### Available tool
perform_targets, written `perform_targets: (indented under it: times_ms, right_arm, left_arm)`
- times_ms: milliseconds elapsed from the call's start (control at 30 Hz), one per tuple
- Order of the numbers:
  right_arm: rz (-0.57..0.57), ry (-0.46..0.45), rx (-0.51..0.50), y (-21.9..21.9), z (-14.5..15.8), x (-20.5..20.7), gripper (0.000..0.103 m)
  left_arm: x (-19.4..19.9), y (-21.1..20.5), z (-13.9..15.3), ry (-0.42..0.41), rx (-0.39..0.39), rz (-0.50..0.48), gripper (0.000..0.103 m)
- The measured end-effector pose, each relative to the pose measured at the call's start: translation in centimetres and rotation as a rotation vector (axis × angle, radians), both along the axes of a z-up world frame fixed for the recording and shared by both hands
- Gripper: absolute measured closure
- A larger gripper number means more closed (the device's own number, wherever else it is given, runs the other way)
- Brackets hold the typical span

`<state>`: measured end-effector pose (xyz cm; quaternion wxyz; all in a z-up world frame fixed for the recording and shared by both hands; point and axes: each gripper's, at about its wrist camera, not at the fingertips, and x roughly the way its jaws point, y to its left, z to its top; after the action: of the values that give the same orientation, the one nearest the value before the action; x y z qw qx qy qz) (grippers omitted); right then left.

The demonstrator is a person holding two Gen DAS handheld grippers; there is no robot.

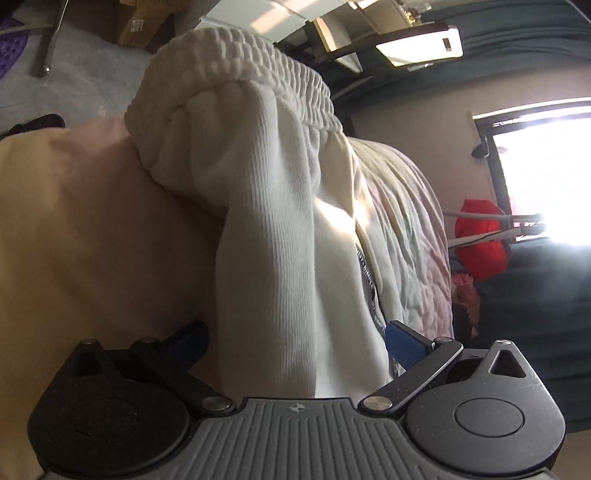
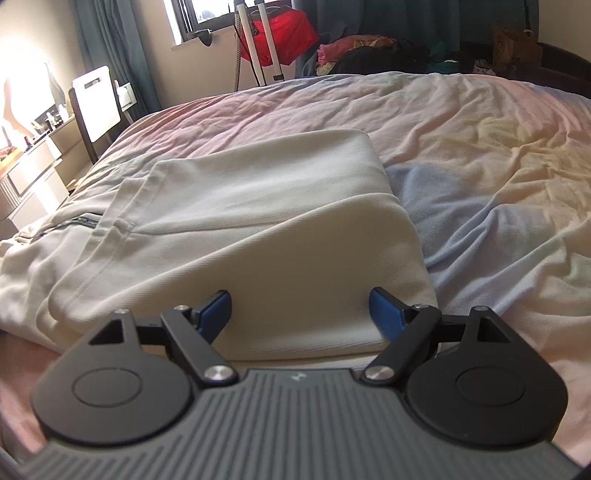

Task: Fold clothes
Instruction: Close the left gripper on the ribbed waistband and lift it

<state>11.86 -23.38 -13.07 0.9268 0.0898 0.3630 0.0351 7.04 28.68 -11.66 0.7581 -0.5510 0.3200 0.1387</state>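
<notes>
A white ribbed zip-up garment (image 2: 258,206) lies partly folded on the bed sheet (image 2: 480,166), its zipper (image 2: 79,221) at the left. My right gripper (image 2: 301,314) is open at the near edge of the fold, one blue pad on each side over the cloth. The left wrist view is tilted. In it, a thick fold of the same garment (image 1: 258,206) runs up between the fingers, with its ribbed band (image 1: 236,55) at the top and the zipper (image 1: 365,280) on the right. My left gripper (image 1: 295,343) is open, its jaws spread around the cloth.
A red bag (image 2: 284,29) hangs on a white stand by the window. A pile of clothes (image 2: 369,48) lies beyond the bed's far edge. A chair (image 2: 96,103) and a desk (image 2: 29,162) stand to the left. Cardboard boxes (image 1: 144,18) sit on the floor.
</notes>
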Motion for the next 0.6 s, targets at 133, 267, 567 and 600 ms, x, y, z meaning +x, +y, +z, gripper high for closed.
perform_targets:
  times_ms: [133,267,567,600]
  right_arm:
    - [-0.003,-0.002,-0.004,0.1,0.0,0.0,0.019]
    - [-0.009,-0.009,-0.008,0.1,0.2,0.0,0.019]
    - [-0.004,-0.056,-0.006,0.3,1.2,-0.2,0.020]
    - [-0.006,-0.059,-0.001,0.2,1.3,-0.2,0.020]
  left_arm:
    - [-0.5,1.1,1.2,-0.135,0.048,0.063,0.018]
    - [-0.6,1.7,0.9,-0.137,0.047,0.102,0.019]
    - [0.6,1.3,1.3,0.010,0.288,0.143,0.069]
    - [0.8,1.0,1.7,0.007,0.326,0.138,0.075]
